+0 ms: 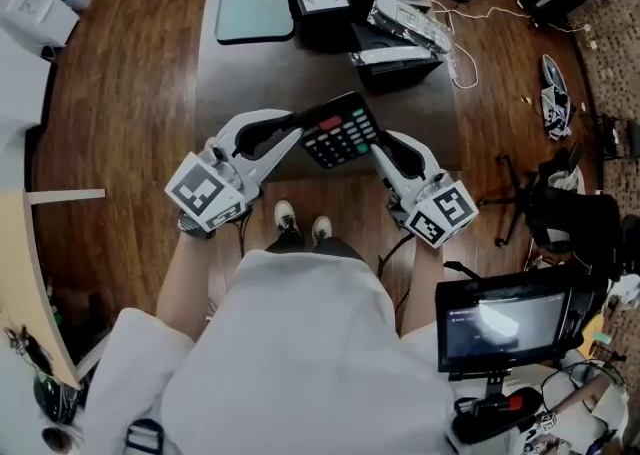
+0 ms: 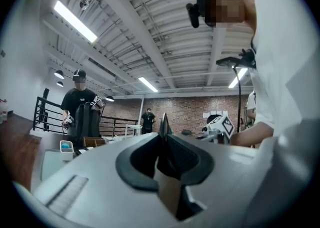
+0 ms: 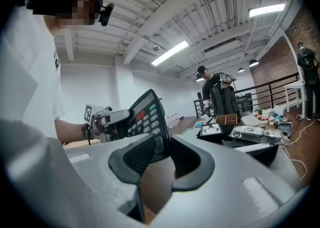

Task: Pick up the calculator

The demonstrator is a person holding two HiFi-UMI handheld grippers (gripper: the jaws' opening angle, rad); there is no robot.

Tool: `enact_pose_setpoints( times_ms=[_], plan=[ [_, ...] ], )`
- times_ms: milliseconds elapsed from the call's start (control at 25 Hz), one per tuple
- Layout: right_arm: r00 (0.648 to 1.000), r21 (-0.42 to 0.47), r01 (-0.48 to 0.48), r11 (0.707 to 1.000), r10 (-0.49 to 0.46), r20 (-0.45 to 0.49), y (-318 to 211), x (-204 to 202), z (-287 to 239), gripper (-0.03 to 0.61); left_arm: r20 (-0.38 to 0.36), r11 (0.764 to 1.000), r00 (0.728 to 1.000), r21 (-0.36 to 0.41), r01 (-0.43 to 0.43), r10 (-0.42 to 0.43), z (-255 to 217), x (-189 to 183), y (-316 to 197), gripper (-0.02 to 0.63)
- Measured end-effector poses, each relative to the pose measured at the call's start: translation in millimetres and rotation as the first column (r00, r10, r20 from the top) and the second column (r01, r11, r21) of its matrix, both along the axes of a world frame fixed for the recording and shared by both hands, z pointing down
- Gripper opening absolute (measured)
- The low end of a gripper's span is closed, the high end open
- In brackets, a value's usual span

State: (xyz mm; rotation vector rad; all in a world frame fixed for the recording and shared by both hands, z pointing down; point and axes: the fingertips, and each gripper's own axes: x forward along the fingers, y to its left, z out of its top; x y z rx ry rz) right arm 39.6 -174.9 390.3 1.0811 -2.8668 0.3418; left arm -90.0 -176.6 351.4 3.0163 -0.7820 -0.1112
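I see the calculator (image 1: pixel 340 131) held up over the near edge of the dark table (image 1: pixel 270 78), keys facing up at my head camera. My left gripper (image 1: pixel 298 133) pinches its left end. In the left gripper view the calculator (image 2: pixel 162 124) shows edge-on, a thin dark strip squeezed between the jaws. My right gripper (image 1: pixel 375 148) pinches the other side, with the keys (image 3: pixel 145 114) sticking up past its jaws (red and green ones near the top). Farther back on the table lies a teal mat (image 1: pixel 250 3). Two shoes (image 1: pixel 300 223) stand on the wood floor (image 1: pixel 130 93) just below the grippers.
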Motion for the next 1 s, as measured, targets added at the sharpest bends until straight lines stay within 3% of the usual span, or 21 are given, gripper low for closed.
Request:
enact_pose_setpoints(
  times_ms=[160,520,800,1000],
  plan=[
    [1.000,0.007,-0.005,1.000,0.005,0.003,22.0,9.5,-2.3,0.104,-0.004,1.000,1.000,-0.004,-0.004,0.004,2.0,8.5,24.8,0.058],
    [0.998,0.121,0.048,0.991,-0.053,0.043,92.2,13.8,-37.6,0.103,0.002,0.995,0.998,0.078,0.055,-0.056,-32.4,11.7,103.2,0.058],
    [0.996,0.149,0.076,0.986,-0.081,0.030,186.0,42.6,-38.1,0.103,-0.019,0.991,0.995,0.090,0.099,-0.097,-27.6,39.3,203.3,0.058],
    [0.995,0.121,0.089,0.989,-0.094,0.034,271.4,65.0,-23.3,0.103,-0.028,0.991,0.992,0.048,0.127,-0.126,-11.8,60.5,288.7,0.058]
  ],
)
